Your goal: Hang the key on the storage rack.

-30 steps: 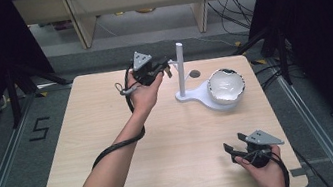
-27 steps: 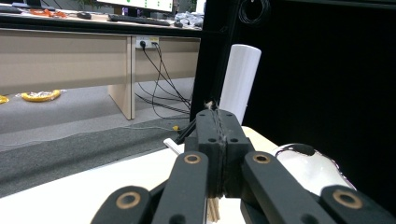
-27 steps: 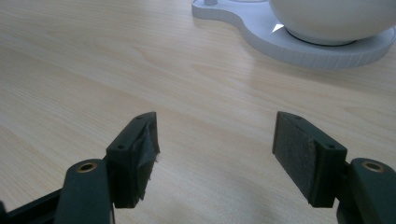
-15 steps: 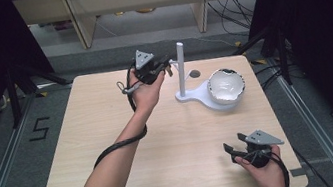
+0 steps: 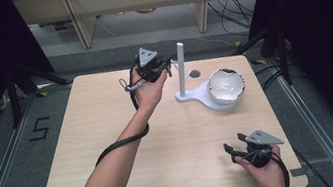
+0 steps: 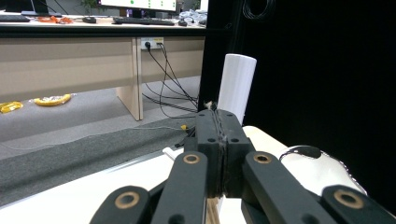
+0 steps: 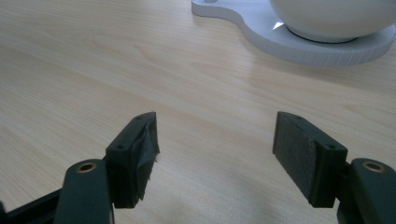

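My left gripper (image 5: 168, 67) is held up at the far middle of the table, just left of the white upright post (image 5: 182, 68). In the left gripper view the left gripper (image 6: 218, 117) has its jaws pressed together on a thin tan string (image 6: 213, 212), whose frayed end pokes out at the tips. The post (image 6: 237, 84) rises right behind them. The post stands on a flat white base (image 5: 201, 99) that also carries a white bowl (image 5: 226, 85). My right gripper (image 5: 230, 151) rests low near the front right corner. In its own view the right gripper (image 7: 215, 135) is open over bare wood.
The wooden table (image 5: 100, 134) has free room on its left half and in the middle. A dark round hole (image 5: 195, 74) lies behind the base. The base (image 7: 280, 37) and the bowl (image 7: 336, 14) lie ahead of the right gripper. Shelving and cables stand beyond the far edge.
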`<state>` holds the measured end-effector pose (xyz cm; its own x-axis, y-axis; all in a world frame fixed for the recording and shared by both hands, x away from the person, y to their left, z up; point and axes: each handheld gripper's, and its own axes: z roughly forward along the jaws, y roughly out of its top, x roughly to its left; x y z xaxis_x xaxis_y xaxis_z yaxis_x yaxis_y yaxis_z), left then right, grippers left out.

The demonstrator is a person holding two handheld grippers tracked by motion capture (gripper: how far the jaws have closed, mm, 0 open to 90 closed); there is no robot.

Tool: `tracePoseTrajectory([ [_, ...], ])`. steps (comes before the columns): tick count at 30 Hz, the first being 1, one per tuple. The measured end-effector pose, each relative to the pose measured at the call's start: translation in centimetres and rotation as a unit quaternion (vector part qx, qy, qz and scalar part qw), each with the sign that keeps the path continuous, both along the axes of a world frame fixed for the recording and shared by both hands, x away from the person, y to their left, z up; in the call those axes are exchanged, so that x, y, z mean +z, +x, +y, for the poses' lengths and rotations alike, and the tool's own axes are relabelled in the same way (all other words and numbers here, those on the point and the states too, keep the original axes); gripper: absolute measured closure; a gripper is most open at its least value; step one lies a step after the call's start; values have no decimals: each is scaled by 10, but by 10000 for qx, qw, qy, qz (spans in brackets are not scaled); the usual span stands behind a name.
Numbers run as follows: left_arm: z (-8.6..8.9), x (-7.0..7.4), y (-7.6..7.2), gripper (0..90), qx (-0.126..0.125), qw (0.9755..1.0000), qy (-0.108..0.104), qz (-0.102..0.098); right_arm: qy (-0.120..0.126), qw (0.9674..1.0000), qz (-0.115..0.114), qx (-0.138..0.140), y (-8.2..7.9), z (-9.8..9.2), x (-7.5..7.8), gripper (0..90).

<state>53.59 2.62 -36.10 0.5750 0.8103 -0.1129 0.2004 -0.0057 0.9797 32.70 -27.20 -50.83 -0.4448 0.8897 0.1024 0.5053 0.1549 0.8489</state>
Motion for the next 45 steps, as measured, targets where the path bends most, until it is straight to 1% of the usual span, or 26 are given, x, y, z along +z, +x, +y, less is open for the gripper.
tracePoseTrajectory([
  [4, -4, 0, -1, 884, 9, 10000, 53, -8, 35, 10000, -36, 24, 1, 1, -1, 320],
  [5, -5, 0, 0, 884, 21, 10000, 51, -12, 27, 10000, 35, -20, 0, 1, 0, 320],
  [7, -6, 0, 0, 884, 13, 10000, 68, -16, -89, 9999, -73, 23, 2, 0, -1, 320],
  [9, -7, 0, 1, 889, 10, 10000, 79, -8, 10, 10000, 19, -2, 0, 0, 0, 320],
  [11, -9, 1, 1, 893, -23, 10000, 77, -33, -59, 10000, -10, -13, 1, -1, -1, 320],
  [12, -11, 3, 0, 892, -40, 9999, 82, -64, -1, 10000, 24, -6, 0, -1, 0, 320],
  [15, -11, 5, -1, 888, -51, 9999, 79, -110, -10, 10000, -69, 41, 1, -1, -1, 320],
  [16, -10, 5, -2, 885, -44, 9999, 67, -120, 53, 10000, 54, -34, -1, 0, 0, 319],
  [17, -10, 6, -3, 881, -38, 9999, 51, -124, 28, 10000, -41, -12, 0, -1, 0, 319],
  [25, 5, 10, -11, 823, -14, 9998, 47, -181, -36, 9999, -147, 18, 1, -3, 0, 320],
  [26, 7, 11, -12, 815, -17, 9998, 32, -192, 38, 10000, -47, -75, -1, -1, 1, 320],
  [27, 9, 12, -14, 808, -30, 9998, 46, -203, 62, 9999, -107, -36, 0, -1, 0, 320],
  [30, 15, 13, -22, 773, -86, 9997, 100, -181, -11, 9999, -85, -53, -1, -1, 1, 320],
  [31, 18, 13, -24, 765, -95, 9997, 122, -192, -82, 9998, -199, -44, 1, -2, -1, 320],
  [33, 25, 12, -30, 751, -94, 9997, 153, -193, 34, 10000, -32, -63, -1, 0, 1, 320],
  [34, 28, 12, -32, 745, -96, 9996, 163, -198, -59, 9999, -129, -9, 0, -1, 0, 320],
  [35, 32, 11, -35, 739, -91, 9996, 171, -202, 38, 9999, -132, -16, 0, 0, -1, 320],
  [36, 35, 11, -37, 732, -86, 9996, 168, -206, -59, 10000, -68, 6, 0, -1, 0, 320],
  [37, 39, 10, -40, 725, -91, 9996, 183, -194, -57, 9999, -118, -11, 0, 0, 0, 320],
  [38, 42, 9, -43, 713, -102, 9996, 201, -195, -173, 9995, -262, 63, 2, -2, 0, 320],
  [39, 45, 8, -46, 705, -105, 9996, 193, -194, -36, 9999, -114, -7, 0, 1, 0, 320],
  [40, 48, 7, -48, 693, -110, 9995, 224, -195, -28, 10000, -85, -24, 0, 1, 0, 320],
  [41, 51, 6, -51, 687, -115, 9994, 252, -209, -79, 9998, -161, 17, 1, 0, -1, 320],
  [43, 56, 5, -56, 672, -101, 9991, 327, -261, -43, 10000, -85, -16, 0, 1, -1, 320],
  [44, 59, 4, -59, 664, -108, 9989, 367, -270, -123, 9997, -187, 52, 1, 0, -1, 320],
  [45, 62, 3, -61, 655, -112, 9990, 352, -259, -80, 9999, -144, 12, 1, 1, -1, 320],
])
